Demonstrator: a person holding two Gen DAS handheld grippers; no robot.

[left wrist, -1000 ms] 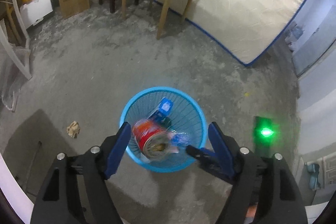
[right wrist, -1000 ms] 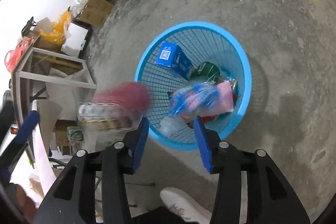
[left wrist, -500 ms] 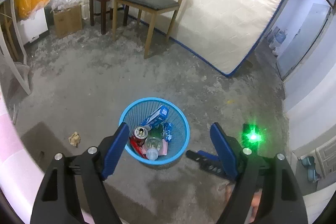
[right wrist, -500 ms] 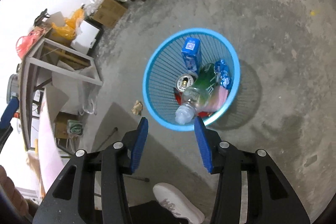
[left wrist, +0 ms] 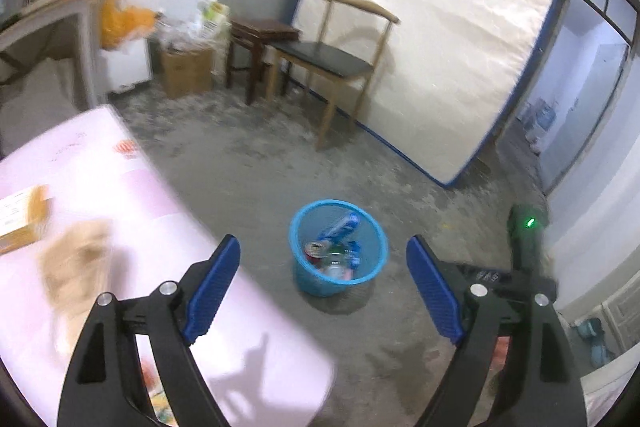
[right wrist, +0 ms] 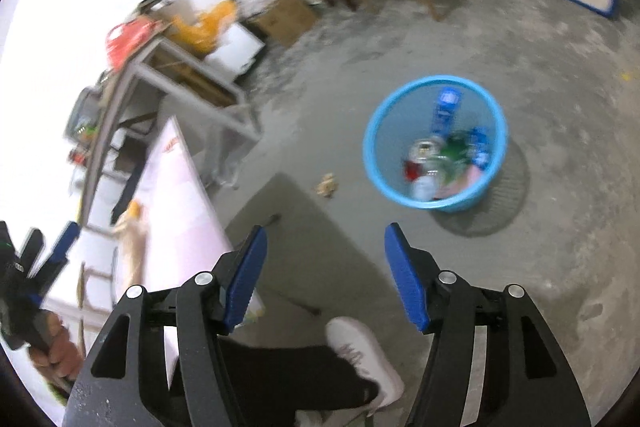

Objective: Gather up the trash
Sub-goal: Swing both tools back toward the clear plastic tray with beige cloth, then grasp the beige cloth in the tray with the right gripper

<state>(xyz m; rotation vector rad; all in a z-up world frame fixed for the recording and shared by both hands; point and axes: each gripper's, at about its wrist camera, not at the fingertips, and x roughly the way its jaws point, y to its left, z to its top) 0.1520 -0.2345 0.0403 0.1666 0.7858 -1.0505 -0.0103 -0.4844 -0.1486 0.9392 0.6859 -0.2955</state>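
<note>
Bare concrete floor [right wrist: 520,267] near the blue bin [right wrist: 386,163], both tongs [left wrist: 323,285] [right wrist: 325,277] just opened wider, empty, so that crumpled scrap [right wrist: 326,185] beside the bin could easily get missed.

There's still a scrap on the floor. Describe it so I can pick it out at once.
Find the blue basket on the concrete floor. Left of it in the right wrist view, apart from its rim, lies a crumpled tan scrap. It is the only loose piece on the floor there; the other trash is inside the basket.

Blue mesh basket [left wrist: 339,267], seemingly pink tabletop [left wrist: 120,227]
</note>
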